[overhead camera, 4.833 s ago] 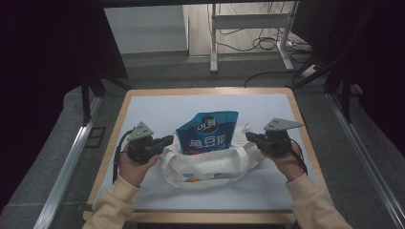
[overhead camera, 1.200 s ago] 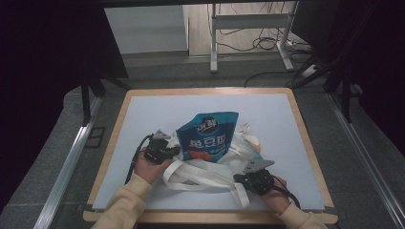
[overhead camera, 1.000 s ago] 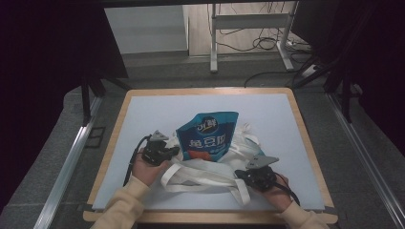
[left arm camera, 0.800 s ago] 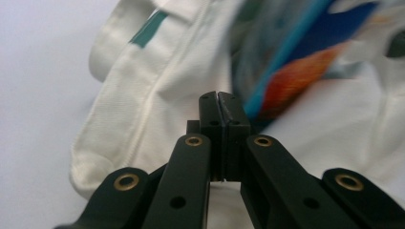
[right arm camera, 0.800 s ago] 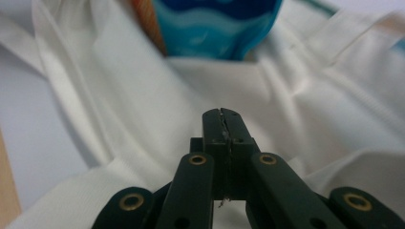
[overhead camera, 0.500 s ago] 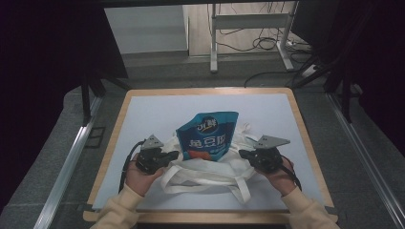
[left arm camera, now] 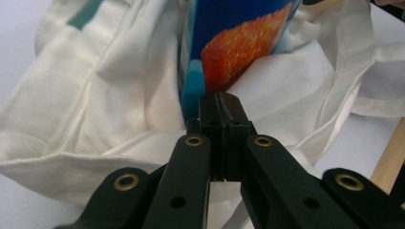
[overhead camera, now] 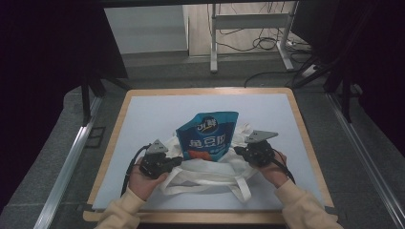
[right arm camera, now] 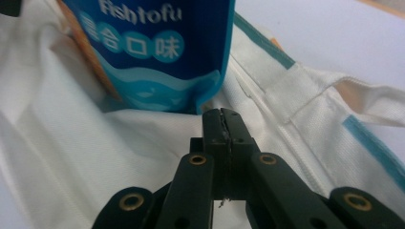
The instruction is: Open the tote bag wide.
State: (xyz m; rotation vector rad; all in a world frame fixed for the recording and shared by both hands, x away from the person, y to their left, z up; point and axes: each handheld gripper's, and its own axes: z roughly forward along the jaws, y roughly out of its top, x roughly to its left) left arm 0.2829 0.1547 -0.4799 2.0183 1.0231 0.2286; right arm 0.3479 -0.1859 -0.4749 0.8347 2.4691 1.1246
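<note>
Pouch print: the blue pouch (overhead camera: pixel 208 136) read "Fish tofu" above Chinese characters.
Pouch place: stood in the white tote bag (overhead camera: pixel 210 172), mid-tabletop, nearer the front edge.
Left gripper (left arm camera: pixel 220 102): jaws pressed together, pinching bag cloth left of the pouch.
Right gripper (right arm camera: pixel 224 117): likewise pinching cloth at its right.

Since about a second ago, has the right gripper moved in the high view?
Yes. The right gripper has shifted away from the table's near wooden edge toward the far side, and now sits beside the blue snack pouch.
</note>
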